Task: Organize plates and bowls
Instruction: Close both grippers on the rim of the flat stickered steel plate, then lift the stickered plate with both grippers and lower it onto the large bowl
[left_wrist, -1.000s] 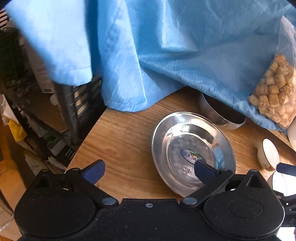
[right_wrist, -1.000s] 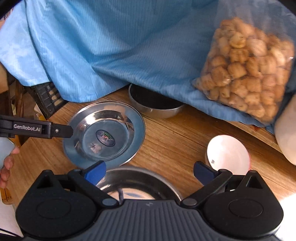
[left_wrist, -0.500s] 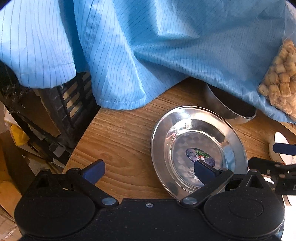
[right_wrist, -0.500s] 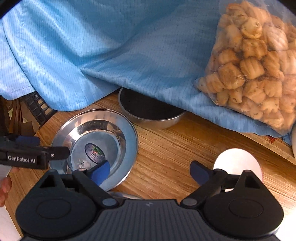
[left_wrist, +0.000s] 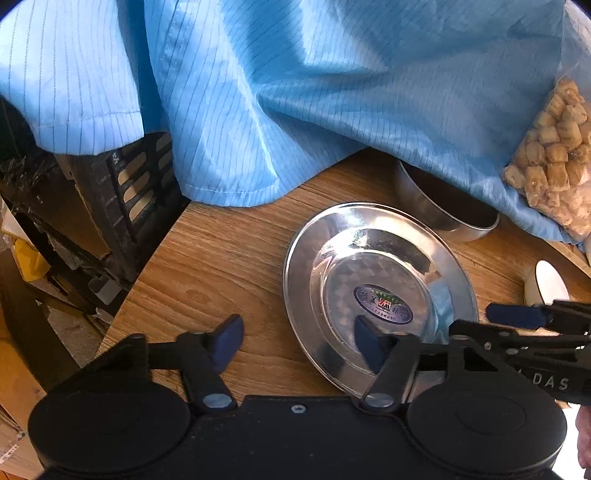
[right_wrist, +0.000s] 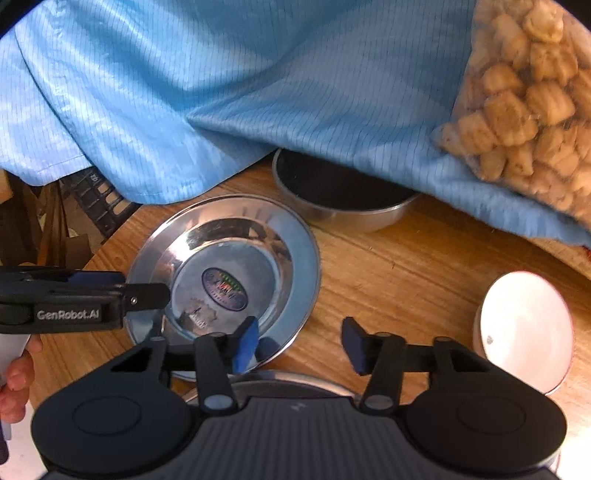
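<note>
a: what changed in the last second?

b: both grippers closed in on the steel plate (left_wrist: 376, 291), which sits on the wooden table (left_wrist: 229, 266) just in front of the steel bowl (right_wrist: 343, 199) under the blue cloth (right_wrist: 221, 92). looks like a pickup is coming.

a: holding anything?

b: nope. left gripper (left_wrist: 295, 341) is wide open, straddling the plate's near-left rim. right gripper (right_wrist: 299, 343) is open too, left finger over the near rim. white bowl (right_wrist: 524, 328) sits off to the right.
</note>
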